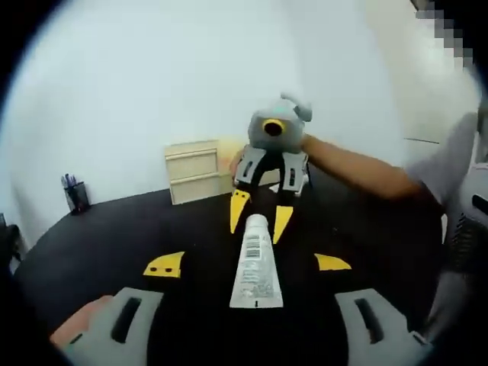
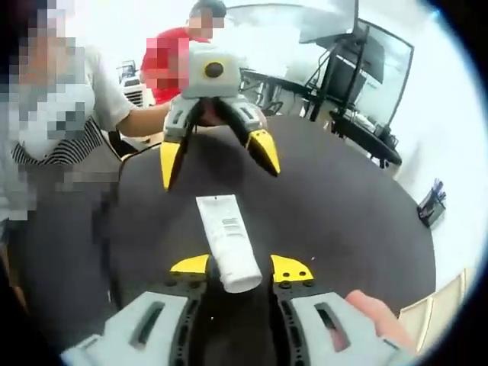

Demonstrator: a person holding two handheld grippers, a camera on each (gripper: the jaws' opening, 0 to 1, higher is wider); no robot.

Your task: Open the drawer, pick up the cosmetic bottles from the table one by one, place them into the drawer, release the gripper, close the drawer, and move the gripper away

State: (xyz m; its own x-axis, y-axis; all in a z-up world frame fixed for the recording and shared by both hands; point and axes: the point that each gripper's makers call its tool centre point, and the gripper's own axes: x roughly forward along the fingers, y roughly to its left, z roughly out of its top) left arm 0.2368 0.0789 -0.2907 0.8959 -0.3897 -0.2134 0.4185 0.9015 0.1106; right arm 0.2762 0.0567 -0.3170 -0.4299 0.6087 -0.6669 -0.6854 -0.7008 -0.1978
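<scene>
**Tube between two grippers**

On the black table (image 1: 114,229), a white tube (image 1: 255,263) lies flat, touched by neither tool. The left gripper (image 1: 248,264) has its yellow-tipped jaws spread wide on either side of the tube's crimped end. The right gripper (image 2: 240,268) faces it from the cap end, jaws also spread, tips either side of the cap. A small wooden drawer unit (image 1: 194,171) stands beyond the tube, at the wall.
</scene>
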